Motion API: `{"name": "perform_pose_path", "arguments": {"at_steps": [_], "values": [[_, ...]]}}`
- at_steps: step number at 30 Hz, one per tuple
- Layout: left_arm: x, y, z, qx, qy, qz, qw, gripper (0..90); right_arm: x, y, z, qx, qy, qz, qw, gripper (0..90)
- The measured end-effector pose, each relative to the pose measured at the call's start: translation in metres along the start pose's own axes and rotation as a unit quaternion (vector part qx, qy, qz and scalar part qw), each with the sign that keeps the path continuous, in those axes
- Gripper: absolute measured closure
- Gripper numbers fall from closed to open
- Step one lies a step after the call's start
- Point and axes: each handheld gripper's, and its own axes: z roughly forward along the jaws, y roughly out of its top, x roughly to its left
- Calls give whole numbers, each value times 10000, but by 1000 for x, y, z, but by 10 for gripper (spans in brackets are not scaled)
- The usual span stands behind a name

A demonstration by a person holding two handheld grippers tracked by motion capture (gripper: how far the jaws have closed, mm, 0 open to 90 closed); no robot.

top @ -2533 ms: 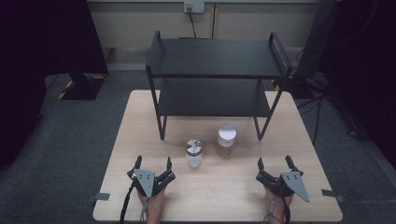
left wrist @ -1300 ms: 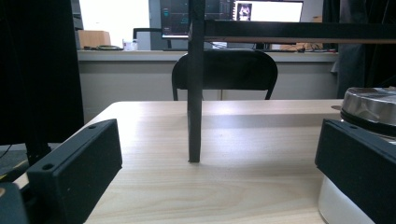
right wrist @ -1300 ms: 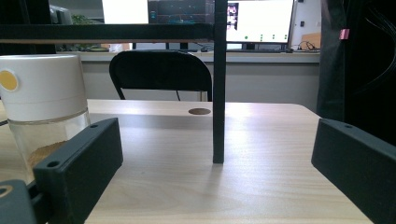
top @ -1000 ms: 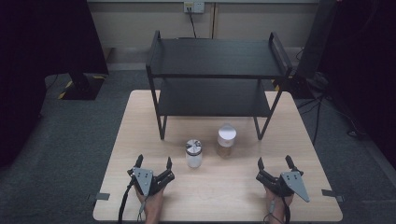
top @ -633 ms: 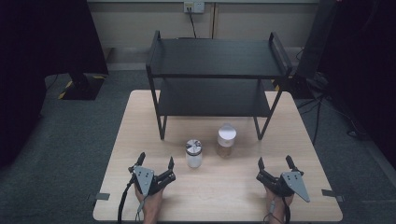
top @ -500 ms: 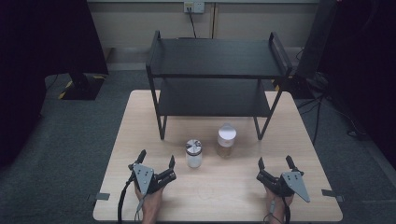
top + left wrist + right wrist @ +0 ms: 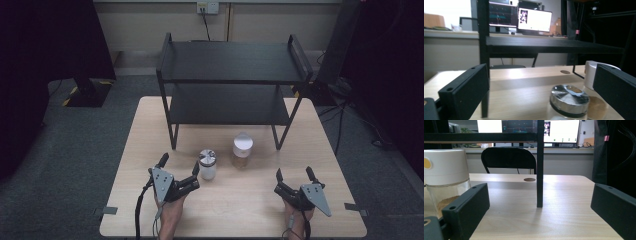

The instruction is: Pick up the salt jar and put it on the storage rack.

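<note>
My left tongs [image 7: 178, 169] gape wide, empty, right tip just beside the steel-lid jar [image 7: 207, 163]. White-lid jar [image 7: 242, 149] stands near it, before the shelf [image 7: 232, 75]. My right tongs [image 7: 293, 176] open, empty, low on the table [image 7: 150, 125].

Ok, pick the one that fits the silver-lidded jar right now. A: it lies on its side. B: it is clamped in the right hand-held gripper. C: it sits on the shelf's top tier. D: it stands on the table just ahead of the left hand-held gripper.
D: the silver-lidded jar stands upright on the table, just ahead of the open left hand-held gripper, ungripped.
</note>
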Motion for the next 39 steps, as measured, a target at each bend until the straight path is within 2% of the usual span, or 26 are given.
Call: {"name": "perform_pose_path", "arguments": {"at_steps": [1,2,4,6,9,11,13,16,19,22,25,29,33,36,39], "values": [[1,1,2,61,-88,-85,9999,0,0,0,0,0,-1,0,10000,6],[0,0,4,77,-99,-81,9999,0,0,0,0,1,-2,1,10000,6],[-4,-3,7,46,-84,17,10000,0,0,0,0,0,-2,1,10000,6],[-11,-9,10,-66,34,141,9999,1,0,0,0,0,-1,-1,10000,6],[-16,-10,16,-25,22,139,9999,1,-1,0,0,1,18,-2,10000,6],[-16,-11,22,32,-69,134,9999,2,-1,0,0,1,24,-2,10000,6],[-20,-13,27,99,-78,188,9997,2,-1,0,0,-2,32,-2,10000,6],[-28,-20,32,64,-18,317,9995,16,-1,0,0,1,33,-4,10000,6],[-30,-23,38,115,-76,316,9994,19,-1,0,0,2,28,-4,10000,6],[-32,-26,42,172,-116,410,9989,38,-1,0,0,0,28,-3,10000,6],[-35,-29,46,192,-95,431,9988,65,-1,0,0,0,29,-2,10000,6],[-37,-31,51,340,-47,407,9986,76,-1,0,0,1,33,-4,10000,6],[-40,-36,54,336,19,434,9985,130,-1,0,0,3,36,-2,10000,6],[-44,-36,57,359,81,519,9980,137,-1,0,0,1,38,-3,10000,6],[-44,-38,59,372,74,517,9979,174,-2,0,0,2,45,-3,10000,6]]}}
